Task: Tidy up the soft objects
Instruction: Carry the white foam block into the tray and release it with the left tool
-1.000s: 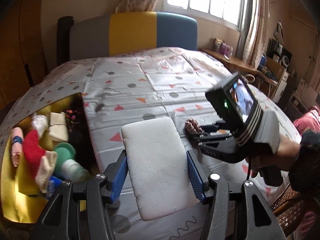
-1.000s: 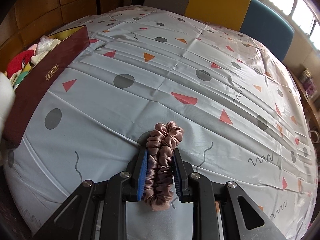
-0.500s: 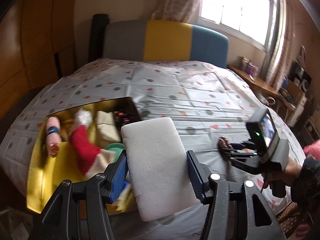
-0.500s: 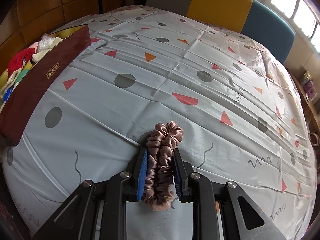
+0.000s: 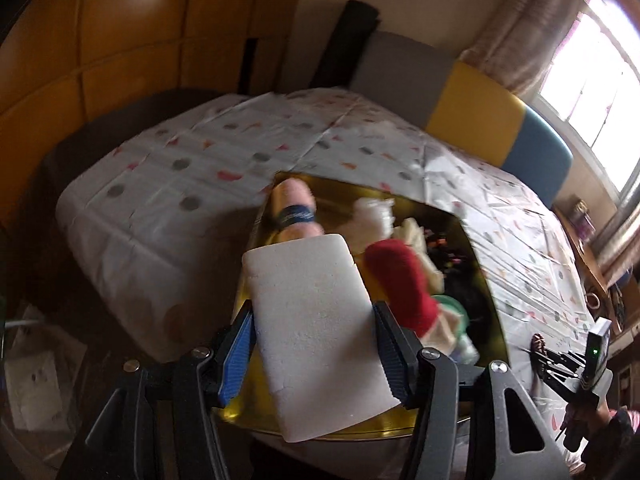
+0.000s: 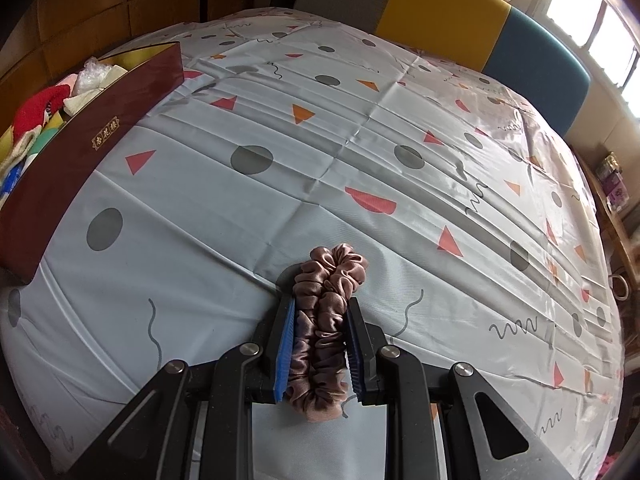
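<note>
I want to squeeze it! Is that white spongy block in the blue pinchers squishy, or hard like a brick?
Probably squishy and light: the white sponge block has a grainy, foamy surface, and the left gripper holds it by its edges alone. It sticks out over the box without drooping, so it likely keeps its shape rather than flopping.

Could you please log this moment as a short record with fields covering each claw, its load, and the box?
left claw: shut on the white sponge, held above the box
right claw: shut on the pink scrunchie, low over the bedsheet
box: open, dark red outside, gold lining, on the bed
box contents: red sock, pink rolled cloth, other soft items
setting: bed with grey, yellow and blue headboard
</note>
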Demonstrator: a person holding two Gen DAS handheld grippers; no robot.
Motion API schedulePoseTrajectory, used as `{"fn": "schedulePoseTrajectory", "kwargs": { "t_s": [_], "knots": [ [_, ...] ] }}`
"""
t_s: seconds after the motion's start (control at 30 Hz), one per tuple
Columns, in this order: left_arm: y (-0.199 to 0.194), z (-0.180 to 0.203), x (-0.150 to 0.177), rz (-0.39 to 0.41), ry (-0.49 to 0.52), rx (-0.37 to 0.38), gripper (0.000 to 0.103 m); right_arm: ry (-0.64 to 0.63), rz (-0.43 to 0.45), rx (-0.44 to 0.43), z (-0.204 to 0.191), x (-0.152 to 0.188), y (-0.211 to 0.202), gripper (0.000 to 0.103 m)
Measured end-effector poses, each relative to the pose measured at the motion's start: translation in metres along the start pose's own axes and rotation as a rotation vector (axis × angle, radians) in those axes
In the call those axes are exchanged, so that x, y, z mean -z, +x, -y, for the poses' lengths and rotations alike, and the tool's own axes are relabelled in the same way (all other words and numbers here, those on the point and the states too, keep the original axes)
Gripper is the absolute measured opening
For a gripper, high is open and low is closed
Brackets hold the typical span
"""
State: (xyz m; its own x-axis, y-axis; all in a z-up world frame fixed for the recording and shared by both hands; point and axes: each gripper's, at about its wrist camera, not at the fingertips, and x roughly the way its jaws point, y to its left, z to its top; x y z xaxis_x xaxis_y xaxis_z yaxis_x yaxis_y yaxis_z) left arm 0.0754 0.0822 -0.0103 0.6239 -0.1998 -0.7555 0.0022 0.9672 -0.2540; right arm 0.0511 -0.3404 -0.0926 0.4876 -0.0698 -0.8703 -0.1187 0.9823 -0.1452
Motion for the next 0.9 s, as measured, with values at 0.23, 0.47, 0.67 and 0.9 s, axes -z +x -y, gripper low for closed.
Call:
{"fn": "schedulePoseTrajectory", "kwargs": {
  "t_s": [0.23, 0.47, 0.67, 0.9],
  "knots": [
    [0.033, 0.007, 0.010, -0.063, 0.007, -0.004, 0.060, -0.002, -0.002, 0.006, 0.000, 0.000, 0.000, 0.024],
    [0.055, 0.009, 0.012, -0.114, 0.036, -0.059, 0.066, -0.002, -0.004, 0.011, -0.001, 0.000, 0.000, 0.024],
    [0.051, 0.009, 0.019, -0.101, 0.054, -0.077, 0.078, -0.003, -0.004, 0.012, -0.001, 0.001, 0.000, 0.024],
    [0.039, 0.013, 0.020, -0.054, 0.074, -0.109, 0.081, -0.009, -0.005, 0.022, -0.003, 0.001, 0.001, 0.024]
  ]
}}
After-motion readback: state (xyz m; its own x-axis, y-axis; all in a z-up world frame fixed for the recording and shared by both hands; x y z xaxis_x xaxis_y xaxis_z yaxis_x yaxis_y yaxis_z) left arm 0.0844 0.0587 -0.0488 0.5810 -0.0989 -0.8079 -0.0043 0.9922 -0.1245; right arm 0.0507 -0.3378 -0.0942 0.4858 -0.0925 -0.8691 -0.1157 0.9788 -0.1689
